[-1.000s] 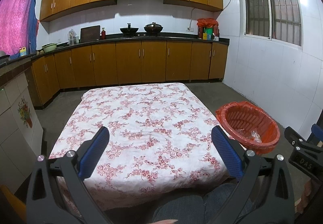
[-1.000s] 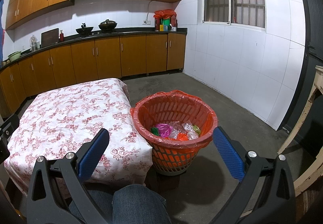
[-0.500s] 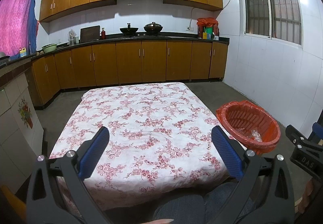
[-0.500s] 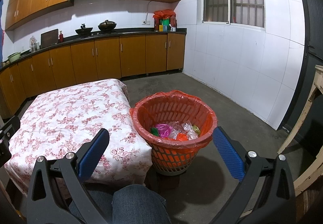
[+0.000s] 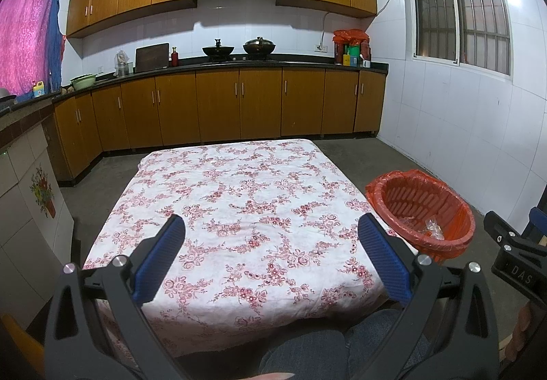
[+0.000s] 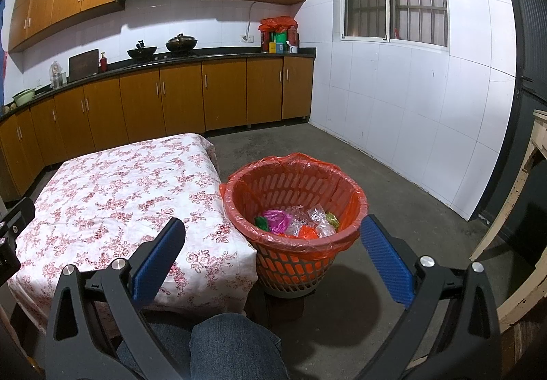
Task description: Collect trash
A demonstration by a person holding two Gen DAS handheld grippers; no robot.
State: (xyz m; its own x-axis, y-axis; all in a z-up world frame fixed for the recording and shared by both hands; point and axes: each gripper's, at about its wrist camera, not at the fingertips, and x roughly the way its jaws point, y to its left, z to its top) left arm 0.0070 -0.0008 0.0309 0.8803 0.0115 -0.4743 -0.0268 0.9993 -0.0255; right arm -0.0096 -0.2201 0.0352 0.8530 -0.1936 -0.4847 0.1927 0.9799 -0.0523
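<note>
An orange basket [image 6: 297,243] lined with an orange bag stands on the floor right of a low table under a floral cloth [image 5: 239,209]. It holds several crumpled wrappers [image 6: 294,221], pink, green, clear and orange. It also shows in the left wrist view [image 5: 424,212]. My left gripper [image 5: 271,233] is open and empty above the table's near edge. My right gripper [image 6: 273,233] is open and empty, held just in front of the basket. I see no trash on the cloth.
Wooden cabinets [image 5: 239,106] and a dark counter with pots line the far wall. A white tiled wall [image 6: 410,106] stands to the right. A pale wooden piece of furniture [image 6: 526,209] is at the far right. My knee [image 6: 232,345] is below.
</note>
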